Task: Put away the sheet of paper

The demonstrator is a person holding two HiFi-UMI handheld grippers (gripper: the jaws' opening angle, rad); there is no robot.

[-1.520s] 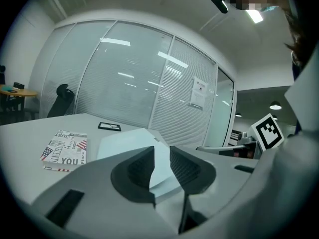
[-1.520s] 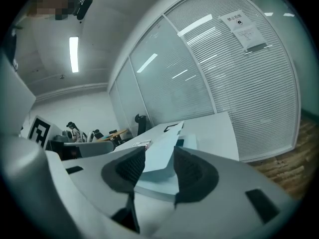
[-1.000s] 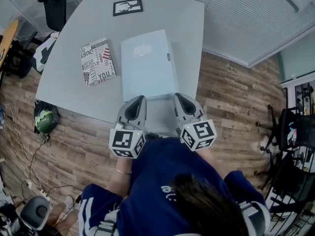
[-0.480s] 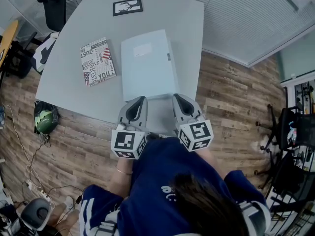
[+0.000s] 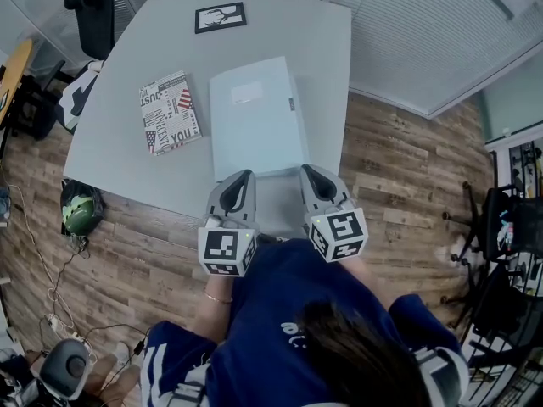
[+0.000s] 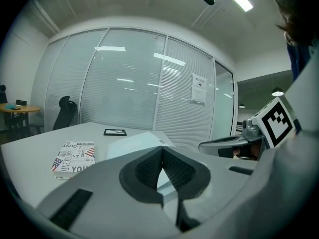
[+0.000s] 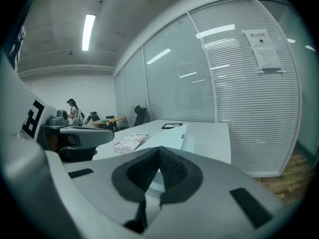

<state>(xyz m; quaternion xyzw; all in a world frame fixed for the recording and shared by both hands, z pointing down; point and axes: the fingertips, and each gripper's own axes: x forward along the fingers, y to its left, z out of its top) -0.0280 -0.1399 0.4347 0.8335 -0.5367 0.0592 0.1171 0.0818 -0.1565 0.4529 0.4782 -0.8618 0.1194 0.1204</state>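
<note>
Jaws on both the left gripper (image 6: pixel 162 151) and the right gripper (image 7: pixel 159 151), apart a moment ago, now meet on nothing at the table's (image 5: pixel 280 24) near edge. A folder (image 5: pixel 254 121) lies shut just ahead. No loose sheet shows, so it may already be inside.

Grey table (image 5: pixel 318 53), wood-plank floor (image 5: pixel 399 168), blind-covered glass walls (image 6: pixel 124 93), black office chair (image 5: pixel 93 7).
</note>
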